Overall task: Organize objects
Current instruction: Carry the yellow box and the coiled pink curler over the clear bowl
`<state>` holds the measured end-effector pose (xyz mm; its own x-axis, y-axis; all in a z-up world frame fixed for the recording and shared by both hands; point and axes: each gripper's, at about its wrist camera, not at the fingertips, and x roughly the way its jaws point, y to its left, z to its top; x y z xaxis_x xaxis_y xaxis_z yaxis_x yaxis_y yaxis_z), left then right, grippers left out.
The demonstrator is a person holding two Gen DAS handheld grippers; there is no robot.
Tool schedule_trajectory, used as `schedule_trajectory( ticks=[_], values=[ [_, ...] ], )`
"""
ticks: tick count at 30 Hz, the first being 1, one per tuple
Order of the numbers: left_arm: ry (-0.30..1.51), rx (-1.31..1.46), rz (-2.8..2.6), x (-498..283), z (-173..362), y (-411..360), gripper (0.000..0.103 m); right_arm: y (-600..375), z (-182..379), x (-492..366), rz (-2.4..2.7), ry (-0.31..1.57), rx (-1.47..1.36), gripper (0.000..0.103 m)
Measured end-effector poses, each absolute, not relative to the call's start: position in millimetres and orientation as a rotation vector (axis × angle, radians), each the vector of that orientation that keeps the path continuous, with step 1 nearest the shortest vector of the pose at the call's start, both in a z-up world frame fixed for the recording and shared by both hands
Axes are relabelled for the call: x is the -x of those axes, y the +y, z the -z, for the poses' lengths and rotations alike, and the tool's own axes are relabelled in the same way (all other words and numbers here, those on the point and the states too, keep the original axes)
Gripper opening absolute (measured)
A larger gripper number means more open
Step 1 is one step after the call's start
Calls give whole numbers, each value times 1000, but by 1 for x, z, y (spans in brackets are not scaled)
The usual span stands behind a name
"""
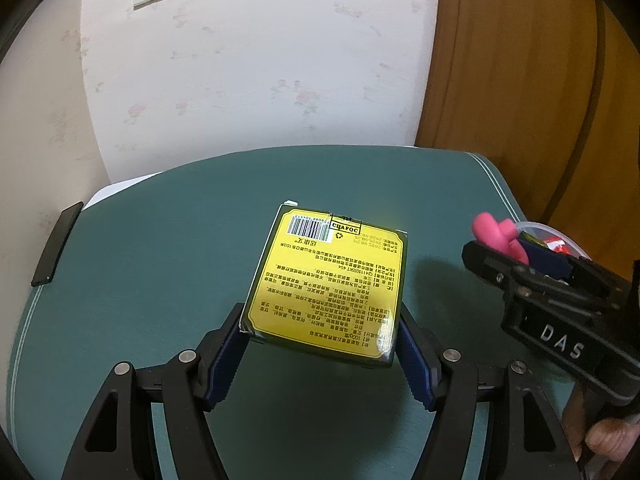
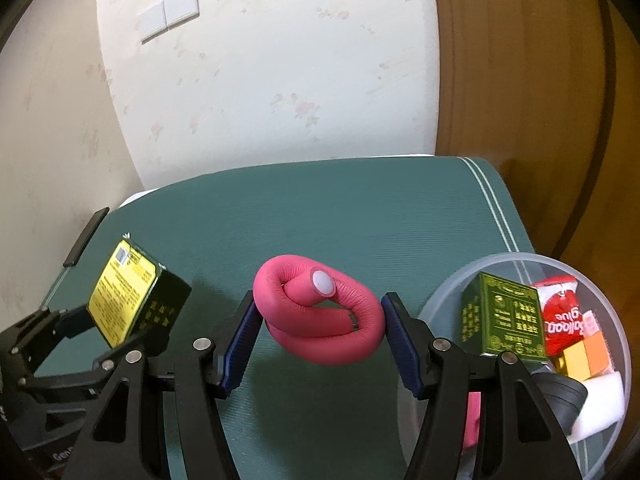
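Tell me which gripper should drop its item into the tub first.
Right, probably. The right gripper holds the pink coil beside the tub; the left gripper, holding the yellow box, sits farther away.

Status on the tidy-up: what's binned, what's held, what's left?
Binned: a green box, balloon glue packet and more in the clear tub. Held: left gripper grips the yellow-label box, right gripper the pink coil. Left: dropping both in.
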<state>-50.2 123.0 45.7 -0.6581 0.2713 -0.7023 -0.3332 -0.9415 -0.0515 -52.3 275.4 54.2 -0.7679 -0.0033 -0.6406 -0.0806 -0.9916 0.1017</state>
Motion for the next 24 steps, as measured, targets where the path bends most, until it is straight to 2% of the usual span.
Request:
schedule_trajectory(
  ticks=[24],
  values=[
    [180, 1066, -2525, 24, -41, 164, 73, 390, -68, 1, -2734, 401, 880, 62]
  ],
)
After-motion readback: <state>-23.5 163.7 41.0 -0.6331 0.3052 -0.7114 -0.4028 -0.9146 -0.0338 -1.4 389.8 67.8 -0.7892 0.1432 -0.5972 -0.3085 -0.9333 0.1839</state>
